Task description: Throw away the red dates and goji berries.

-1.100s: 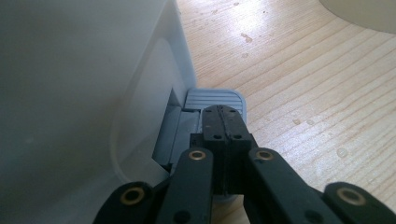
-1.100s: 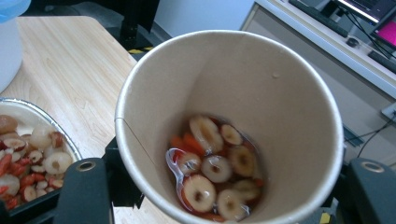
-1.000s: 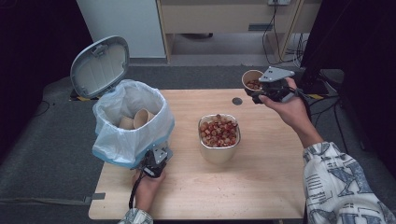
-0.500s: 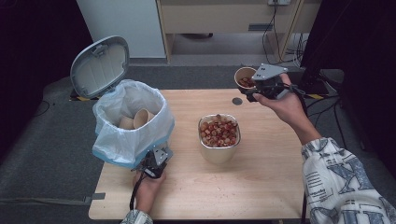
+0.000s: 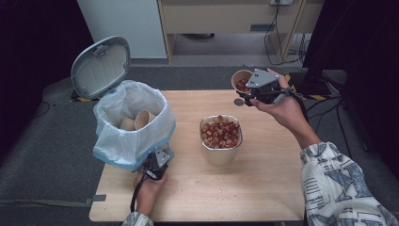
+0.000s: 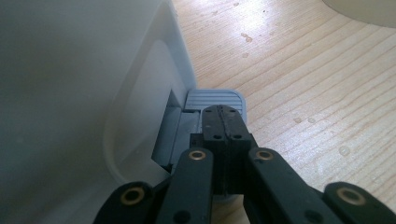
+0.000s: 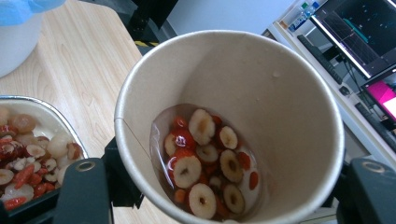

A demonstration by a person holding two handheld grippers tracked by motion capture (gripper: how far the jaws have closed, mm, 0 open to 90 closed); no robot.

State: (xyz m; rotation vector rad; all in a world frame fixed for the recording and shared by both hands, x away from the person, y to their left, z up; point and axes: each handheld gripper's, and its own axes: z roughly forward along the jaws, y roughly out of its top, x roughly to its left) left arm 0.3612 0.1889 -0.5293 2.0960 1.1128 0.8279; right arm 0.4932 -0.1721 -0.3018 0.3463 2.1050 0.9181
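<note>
Two grippers show in the high view. Your right gripper holds a paper cup above the far right corner of the table, jaws clamped on the cup's wall. The cup is tilted, its long axis leaning and its mouth turned up and toward the far left. Against the picture a second ago, the cup has shifted left and a little higher; the small dark disc on the table now lies just under it. The metal tub of red and pale fruit, mid-table, has not moved. Your left gripper is at the near base of the pedal bin, unchanged; the bin's lid stands open, and used cups lie in the blue-edged liner. No writing can be read on any item.

Left gripper view: the jaws are pressed together, tips resting on the bin's grey ribbed pedal; droplets dot the wood to the right.

Right gripper view: you look into the paper cup, which holds sliced fruit and red berries in liquid. The tub lies at the left. Screen text at upper right is too small to read.
</note>
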